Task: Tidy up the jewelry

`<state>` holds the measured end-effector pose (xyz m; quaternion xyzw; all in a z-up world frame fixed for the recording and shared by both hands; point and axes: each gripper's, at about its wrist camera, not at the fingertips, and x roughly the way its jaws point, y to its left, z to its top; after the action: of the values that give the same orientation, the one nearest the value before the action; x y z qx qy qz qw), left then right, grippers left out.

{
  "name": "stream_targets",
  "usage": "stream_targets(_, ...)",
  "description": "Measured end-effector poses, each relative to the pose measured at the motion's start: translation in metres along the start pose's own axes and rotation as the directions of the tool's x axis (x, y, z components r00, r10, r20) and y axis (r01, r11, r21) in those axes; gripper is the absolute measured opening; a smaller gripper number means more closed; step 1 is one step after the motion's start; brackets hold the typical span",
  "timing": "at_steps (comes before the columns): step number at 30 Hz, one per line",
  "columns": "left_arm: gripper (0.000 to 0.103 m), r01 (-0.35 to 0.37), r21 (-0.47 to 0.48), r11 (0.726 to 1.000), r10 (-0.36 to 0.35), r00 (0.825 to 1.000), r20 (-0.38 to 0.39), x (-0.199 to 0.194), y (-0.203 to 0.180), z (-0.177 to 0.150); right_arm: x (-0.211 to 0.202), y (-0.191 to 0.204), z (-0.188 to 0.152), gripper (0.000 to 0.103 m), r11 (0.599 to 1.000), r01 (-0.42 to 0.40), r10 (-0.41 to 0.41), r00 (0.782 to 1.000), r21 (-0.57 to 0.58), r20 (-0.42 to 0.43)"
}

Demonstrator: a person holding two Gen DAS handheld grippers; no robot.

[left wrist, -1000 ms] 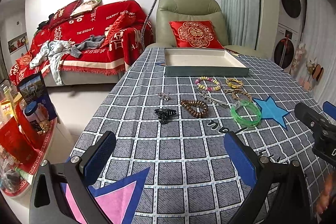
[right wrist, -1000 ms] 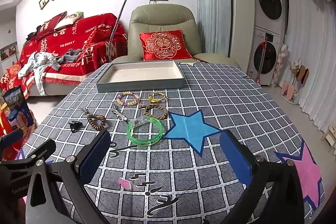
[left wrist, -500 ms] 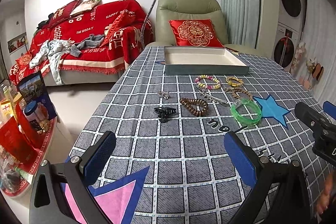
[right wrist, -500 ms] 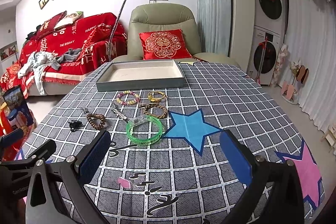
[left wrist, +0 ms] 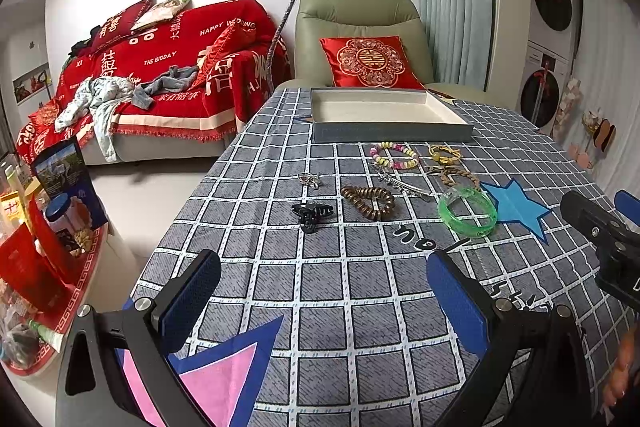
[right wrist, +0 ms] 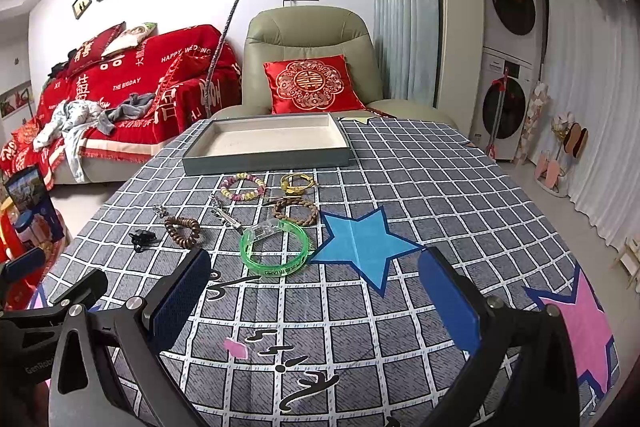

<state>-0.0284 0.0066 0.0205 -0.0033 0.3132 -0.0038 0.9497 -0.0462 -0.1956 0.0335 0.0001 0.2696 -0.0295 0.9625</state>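
Jewelry lies loose before the empty tray [right wrist: 266, 157]; both grippers' fingers [right wrist: 182, 297] spread wide; approach green bangle [right wrist: 274, 254] low, straddling its rim.

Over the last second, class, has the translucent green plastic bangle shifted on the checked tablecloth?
No. The green bangle lies beside the blue star patch, same gap as before.

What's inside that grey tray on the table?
The tray shows only a bare cream floor; its near wall hides the front strip. The bracelets lie outside it.
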Motion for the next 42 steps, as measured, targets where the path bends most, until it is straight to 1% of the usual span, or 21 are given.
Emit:
stream_targets(31,0.103,0.009,0.009,1.000,-0.009,1.000,-0.010,0.0005,-0.0054,0.0001,-0.0024,-0.0055,0.0017,0.103,1.000,0.006,-0.006,1.000,0.006,0.005)
stream_targets(42,0.103,0.012,0.004,1.000,-0.012,0.999,-0.030,0.0063,-0.0022,0.0018,0.0034,-0.0035,0.0000,0.103,1.000,-0.005,0.005,1.000,0.014,-0.022)
